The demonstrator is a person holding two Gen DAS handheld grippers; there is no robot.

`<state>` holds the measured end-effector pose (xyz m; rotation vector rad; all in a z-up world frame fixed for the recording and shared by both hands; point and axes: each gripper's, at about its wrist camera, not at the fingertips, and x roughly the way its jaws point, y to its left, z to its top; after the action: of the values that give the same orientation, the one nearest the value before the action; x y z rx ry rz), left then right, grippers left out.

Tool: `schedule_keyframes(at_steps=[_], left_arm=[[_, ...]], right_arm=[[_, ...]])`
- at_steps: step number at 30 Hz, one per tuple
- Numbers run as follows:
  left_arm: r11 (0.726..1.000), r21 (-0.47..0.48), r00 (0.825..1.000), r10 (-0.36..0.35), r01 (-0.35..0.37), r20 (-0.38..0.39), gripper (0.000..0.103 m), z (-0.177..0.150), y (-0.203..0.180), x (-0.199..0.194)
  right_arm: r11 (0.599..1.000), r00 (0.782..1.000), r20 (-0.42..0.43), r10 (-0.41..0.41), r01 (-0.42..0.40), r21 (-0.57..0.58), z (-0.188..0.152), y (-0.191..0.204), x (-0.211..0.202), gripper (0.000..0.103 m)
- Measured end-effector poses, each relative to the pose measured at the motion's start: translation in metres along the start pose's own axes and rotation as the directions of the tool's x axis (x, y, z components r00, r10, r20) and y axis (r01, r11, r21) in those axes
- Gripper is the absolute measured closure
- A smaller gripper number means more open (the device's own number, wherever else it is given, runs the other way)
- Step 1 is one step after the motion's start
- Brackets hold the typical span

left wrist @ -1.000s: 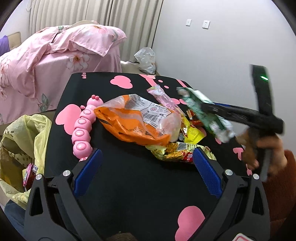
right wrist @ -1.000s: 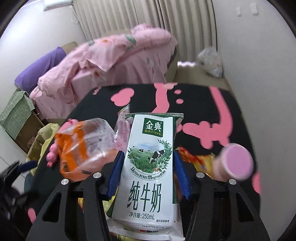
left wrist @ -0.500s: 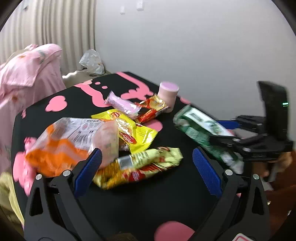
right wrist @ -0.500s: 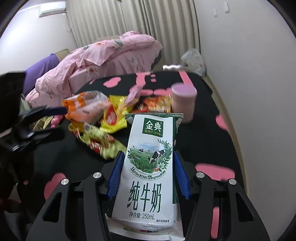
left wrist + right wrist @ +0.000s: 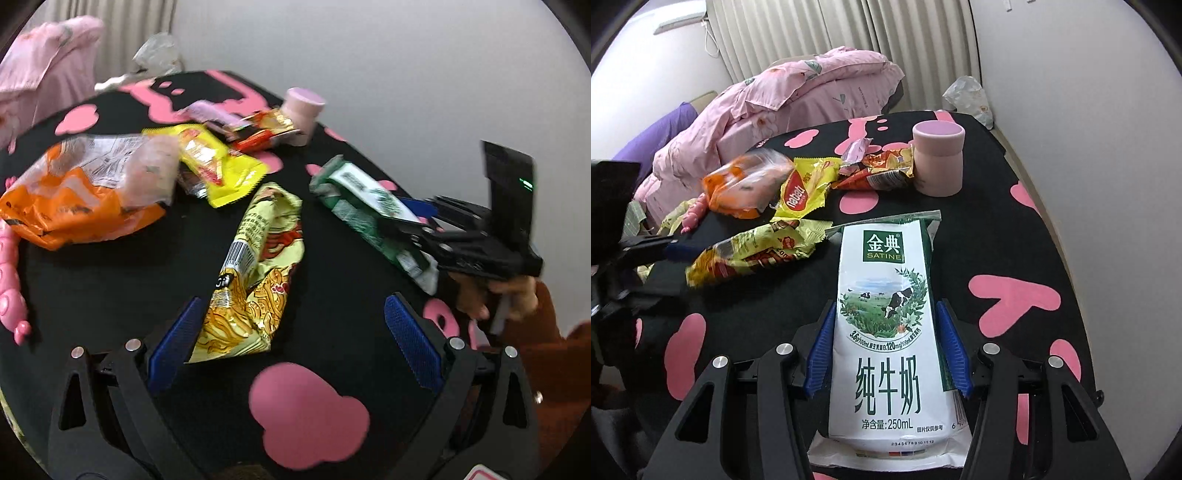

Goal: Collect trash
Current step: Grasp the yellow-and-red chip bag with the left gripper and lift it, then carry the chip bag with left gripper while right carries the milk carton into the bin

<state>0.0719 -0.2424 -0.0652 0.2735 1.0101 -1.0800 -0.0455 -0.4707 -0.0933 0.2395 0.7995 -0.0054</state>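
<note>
Changed since a second ago: left view swung from the orange bag and pink toy toward the wall side; now sits over the noodle wrapper (image 5: 255, 273). Right gripper, then high above the pile, now low at the near right of the table, carton unchanged in its hold.

Right gripper (image 5: 886, 354): clamped on the flattened milk carton (image 5: 886, 325), blue pads pressed against both long edges, printed face up, top pointing away toward the pile.

Left gripper (image 5: 295, 350): spread wide, holding nothing; left pad just beside the near end of the noodle wrapper, right pad well apart from it.

Remaining trash: orange bag (image 5: 85, 195), yellow wafer wrapper (image 5: 218, 166), red-gold wrapper (image 5: 262, 129) and a small purple wrapper, loosely heaped on the black tablecloth (image 5: 110, 295) beyond the noodle wrapper.

Other items: pink cup (image 5: 938, 162) upright at the far side, touching the red-gold wrapper; pink toy (image 5: 11, 280) at the left table edge.

Bin: not clearly visible now; only a scrap of yellow at the left edge of the right view.

Step in hand: probably second pick, carton already secured, left hand lining up on the noodle wrapper.

Next move calls for: centring the wrapper between the pads, lowering to the cloth, closing gently on thin crinkly foil likely to slip or slide away; afterwards carrying both pieces to the bin.
</note>
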Motion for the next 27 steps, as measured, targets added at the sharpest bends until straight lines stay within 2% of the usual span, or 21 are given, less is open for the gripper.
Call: schedule_keyframes(at_steps=[2,4,8,11,13,15,17,20,23,27], left_arm=[[0.999,0.031,1.0,0.022,-0.023,0.018,0.009,0.004,-0.006,-0.006],[0.994,0.063,0.996,0.091,-0.092,0.025,0.009,0.016,-0.009,-0.002],[0.987,0.094,0.99,0.137,-0.133,-0.035,0.012,0.046,-0.01,0.023],[0.979,0.122,0.978,0.178,-0.165,-0.108,0.028,0.061,-0.006,0.049],[0.972,0.124,0.96,0.221,-0.201,-0.171,0.036,0.065,-0.002,0.067],[0.97,0.1,0.955,0.235,-0.22,-0.182,0.055,0.066,0.004,0.072],[0.978,0.04,0.967,0.209,-0.205,-0.144,0.067,0.065,0.009,0.06],[0.986,-0.034,0.985,0.164,-0.166,-0.057,0.068,0.061,0.009,0.032],[0.975,-0.062,0.975,0.216,-0.213,0.053,0.068,0.049,0.003,-0.005],[0.953,-0.126,0.948,0.292,-0.277,0.124,0.068,0.03,0.004,-0.032]], right_arm=[[1.0,1.0,0.009,0.003,-0.003,0.001,0.0,0.0,-0.002,0.052],[1.0,1.0,0.02,0.007,-0.007,-0.002,0.0,0.0,-0.006,0.052],[1.0,1.0,0.026,-0.001,0.001,-0.016,-0.001,0.0,-0.013,0.052],[1.0,0.999,0.031,-0.008,0.009,-0.018,-0.004,-0.002,-0.019,0.052],[1.0,0.999,0.034,-0.008,0.008,-0.012,-0.006,-0.005,-0.023,0.052],[1.0,0.999,0.035,-0.005,0.005,-0.016,-0.007,-0.006,-0.025,0.052],[1.0,0.999,0.034,-0.006,0.007,-0.03,-0.007,-0.006,-0.026,0.052],[0.997,1.0,0.008,-0.001,0.001,-0.077,-0.001,-0.001,-0.022,0.052],[0.991,1.0,-0.027,-0.008,0.005,-0.133,0.013,0.008,-0.016,0.052],[0.978,0.993,-0.106,-0.044,0.021,-0.206,0.031,0.02,0.003,0.052]])
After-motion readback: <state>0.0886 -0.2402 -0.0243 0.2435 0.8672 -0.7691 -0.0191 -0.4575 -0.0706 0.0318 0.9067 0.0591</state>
